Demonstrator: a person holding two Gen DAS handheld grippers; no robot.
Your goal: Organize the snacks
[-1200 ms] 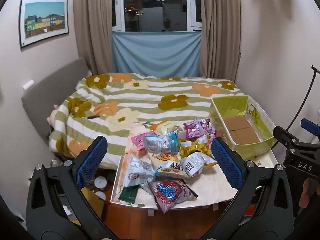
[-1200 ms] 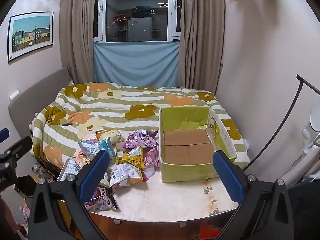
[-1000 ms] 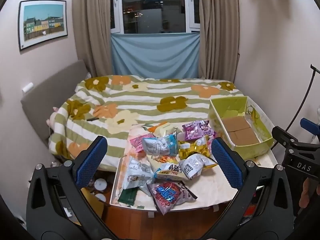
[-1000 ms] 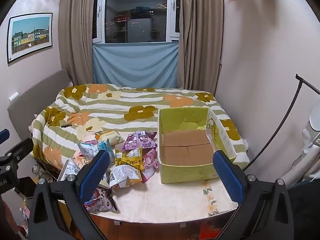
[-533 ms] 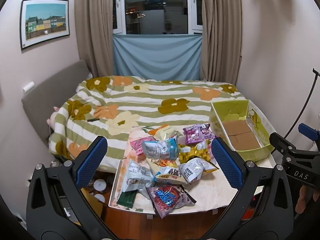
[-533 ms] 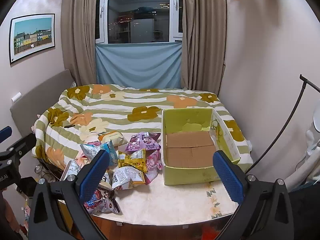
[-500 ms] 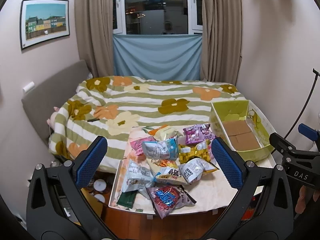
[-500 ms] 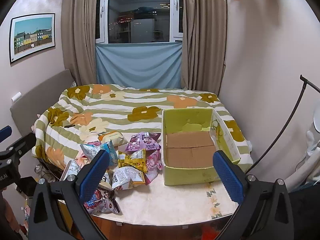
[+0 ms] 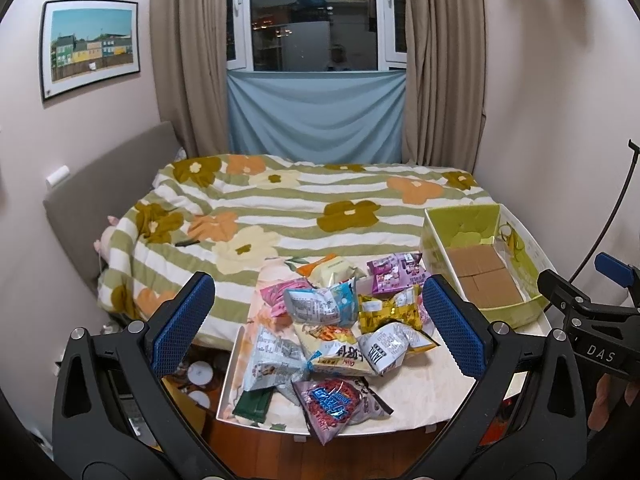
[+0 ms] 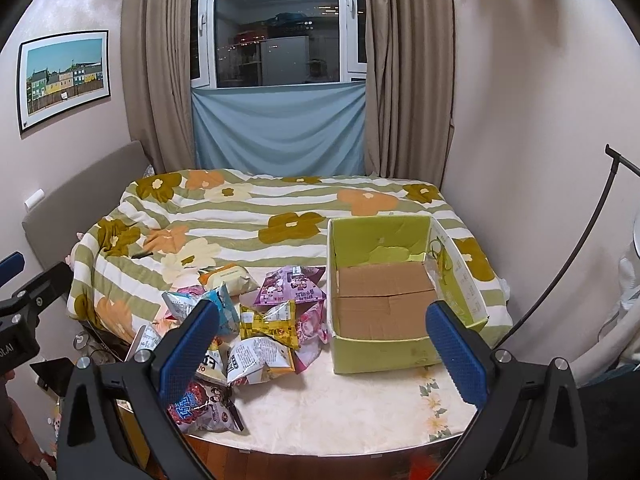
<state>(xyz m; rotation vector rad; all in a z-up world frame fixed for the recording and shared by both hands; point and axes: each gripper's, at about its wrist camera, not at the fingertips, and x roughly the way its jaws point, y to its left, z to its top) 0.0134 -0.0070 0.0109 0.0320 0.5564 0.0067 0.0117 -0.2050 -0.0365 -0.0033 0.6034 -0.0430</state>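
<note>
Clearly both the left gripper [image 9: 320, 330] and the right gripper [image 10: 322, 346] hang spread wide and empty above the table [image 10: 360, 408], where the snack bags [image 9: 340, 328] lie heaped toward its left edge beside the green box [image 10: 384, 354]; they look light, crinkly and slippery, so pinching a sealed end seems safest.

Left view: my left tongs' [image 9: 320, 330] near frame cut by bottom edge. Lower packets in snack pile [image 9: 332, 332] overlapped; print unreadable. Right view: right tongs' pad [image 10: 188, 350] hides pile's near-left packets.
</note>
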